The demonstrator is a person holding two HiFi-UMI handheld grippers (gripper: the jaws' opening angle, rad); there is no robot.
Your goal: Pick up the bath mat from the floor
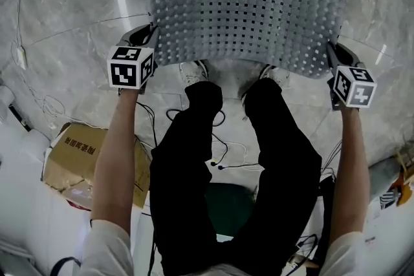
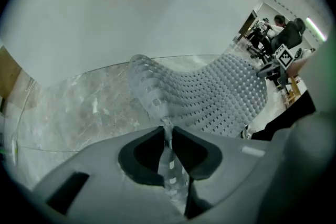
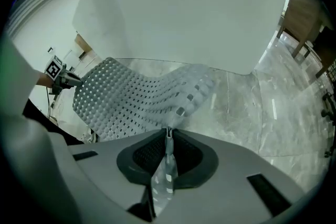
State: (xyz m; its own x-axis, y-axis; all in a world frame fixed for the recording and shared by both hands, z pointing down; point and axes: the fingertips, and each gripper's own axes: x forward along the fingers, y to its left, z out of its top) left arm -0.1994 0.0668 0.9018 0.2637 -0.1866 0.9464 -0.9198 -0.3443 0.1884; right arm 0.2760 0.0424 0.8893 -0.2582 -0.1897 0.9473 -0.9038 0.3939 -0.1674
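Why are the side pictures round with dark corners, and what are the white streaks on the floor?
Left gripper view and right gripper view: the wide-angle lens bends everything into a circle, leaving dark corners. Head view: the streaks are glare on the shiny floor.

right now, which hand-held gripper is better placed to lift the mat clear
Neither: left hand-held gripper and right hand-held gripper are each shut on a near corner of the mat. Raise both together.

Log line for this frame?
left tongs: shut on bath mat | right tongs: shut on bath mat | bath mat: held up between them
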